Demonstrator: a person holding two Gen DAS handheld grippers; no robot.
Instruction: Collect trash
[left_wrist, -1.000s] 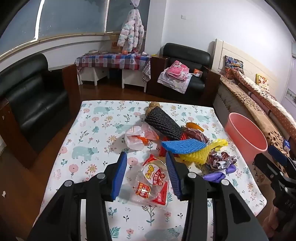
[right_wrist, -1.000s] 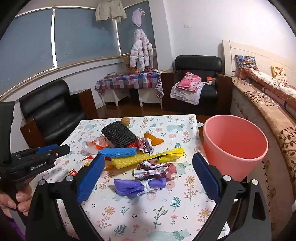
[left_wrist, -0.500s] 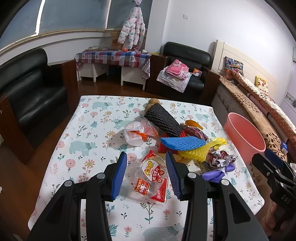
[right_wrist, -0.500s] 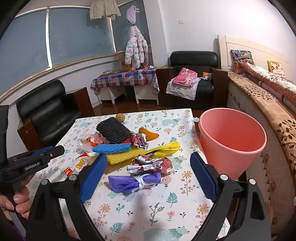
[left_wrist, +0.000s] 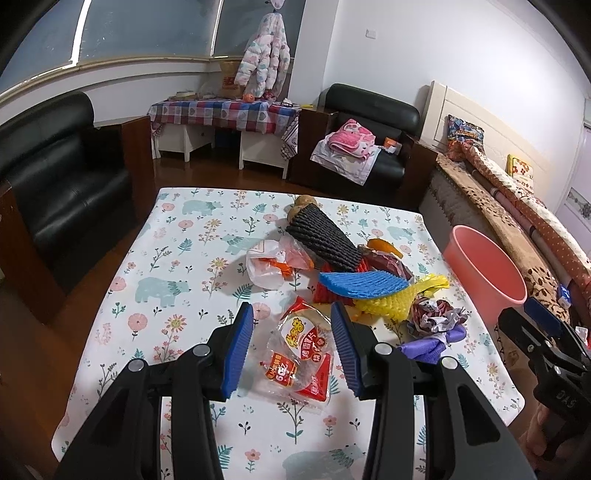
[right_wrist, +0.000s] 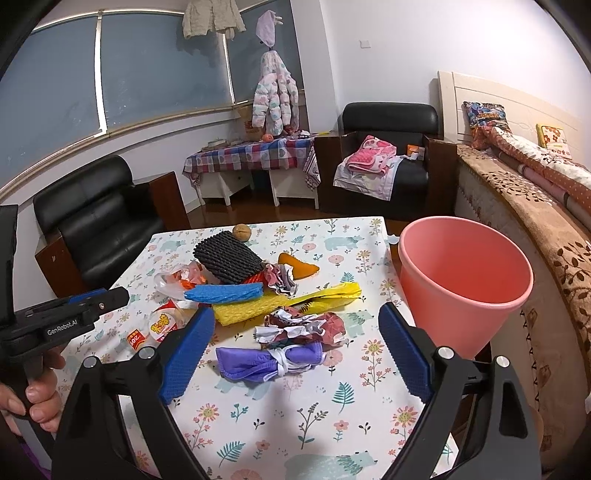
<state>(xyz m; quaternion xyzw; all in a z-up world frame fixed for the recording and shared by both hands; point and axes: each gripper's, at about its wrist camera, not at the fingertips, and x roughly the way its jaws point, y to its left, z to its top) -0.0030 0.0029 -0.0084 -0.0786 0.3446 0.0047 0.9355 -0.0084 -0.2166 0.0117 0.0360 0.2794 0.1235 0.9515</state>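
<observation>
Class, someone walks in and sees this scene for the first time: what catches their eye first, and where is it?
First, the bright heap of trash in the middle of the flowered table. Next, the pink bin standing at the table's right edge. Nearest the camera, a purple mask lies just in front of the open right gripper.

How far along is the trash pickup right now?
Nothing looks done: what shows of the pink bin is empty. In hand: nothing, though the left gripper stands open around the clear snack wrapper, and the right gripper is open above the purple mask. Left: the whole pile on the table.
</observation>
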